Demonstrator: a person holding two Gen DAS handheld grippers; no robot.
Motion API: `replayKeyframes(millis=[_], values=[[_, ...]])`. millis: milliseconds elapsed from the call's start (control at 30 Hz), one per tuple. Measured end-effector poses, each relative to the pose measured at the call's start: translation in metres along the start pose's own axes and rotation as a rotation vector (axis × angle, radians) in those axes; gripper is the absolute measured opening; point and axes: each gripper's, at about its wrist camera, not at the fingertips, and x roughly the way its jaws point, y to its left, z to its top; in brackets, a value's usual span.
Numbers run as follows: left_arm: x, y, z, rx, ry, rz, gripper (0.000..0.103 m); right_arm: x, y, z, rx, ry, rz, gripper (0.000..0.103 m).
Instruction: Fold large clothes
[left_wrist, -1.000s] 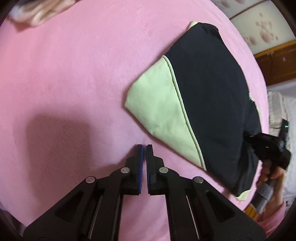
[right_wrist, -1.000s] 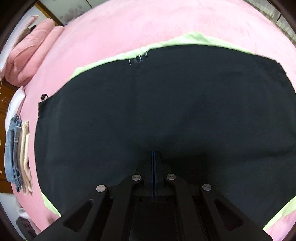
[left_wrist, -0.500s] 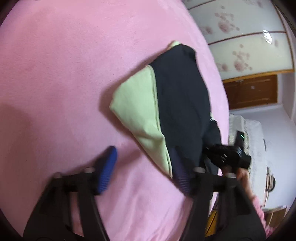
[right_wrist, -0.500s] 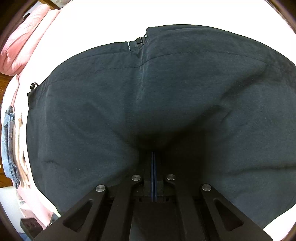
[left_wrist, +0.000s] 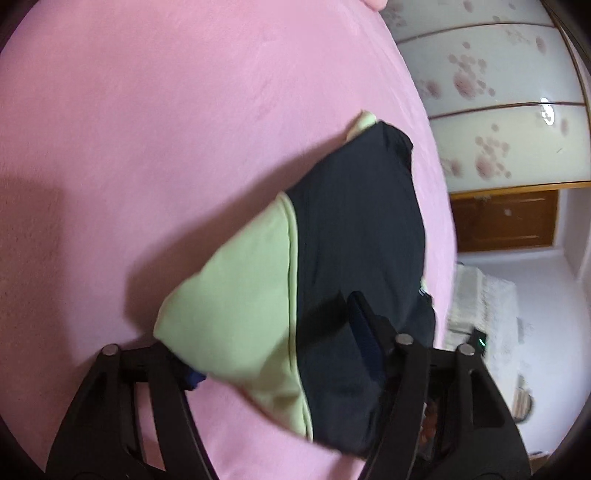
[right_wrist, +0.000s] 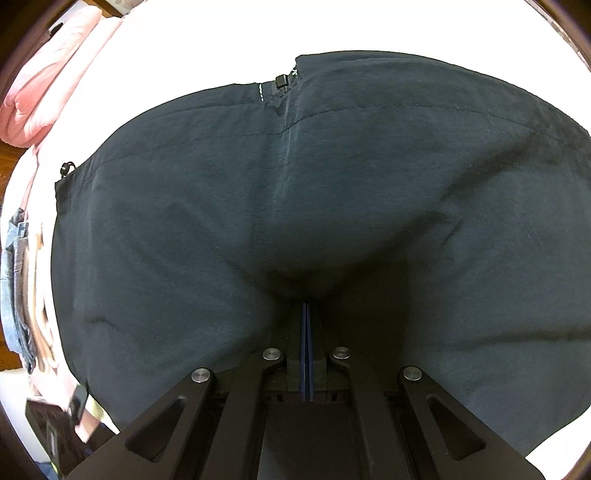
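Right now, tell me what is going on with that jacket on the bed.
A person with a gripper in each hand is folding a black and light green jacket that lies on a pink bedspread. The left gripper has its fingers either side of the jacket's near corner and is closing on it, not yet clamped. The right gripper is shut, its fingers pressed down into the black fabric, apparently pinning it in place.

Left gripper (left_wrist: 275, 350) jaws closing, seemingly apart; right gripper (right_wrist: 307, 314) clamped.
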Motion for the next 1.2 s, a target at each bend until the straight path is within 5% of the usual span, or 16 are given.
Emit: replayKeyframes(millis=[167, 300, 400, 600, 833, 1067, 1200], values=[[0.006, -0.038, -0.021, 0.161, -0.11, 0.245, 0.039, 0.008, 0.001, 0.003, 0.039, -0.021, 0.093, 0.0], [0.01, -0.078, -0.041, 0.337, -0.197, 0.433, 0.013, 0.005, -0.001, 0.004, 0.004, -0.019, 0.116, 0.0], [0.003, -0.105, -0.057, 0.413, -0.277, 0.504, 0.01, 0.002, 0.003, 0.006, -0.053, -0.024, 0.133, 0.0], [-0.036, -0.182, -0.101, 0.55, -0.425, 0.367, 0.008, 0.011, -0.001, 0.012, -0.069, -0.022, 0.248, 0.0], [-0.058, -0.284, -0.2, 0.799, -0.505, 0.144, 0.007, 0.013, -0.03, 0.013, -0.054, 0.004, 0.421, 0.0], [-0.032, -0.315, -0.294, 0.983, -0.332, 0.027, 0.007, 0.012, -0.072, 0.01, -0.019, 0.056, 0.554, 0.0], [-0.017, -0.315, -0.319, 1.026, -0.248, 0.04, 0.007, 0.01, -0.089, 0.009, 0.001, 0.061, 0.601, 0.0]])
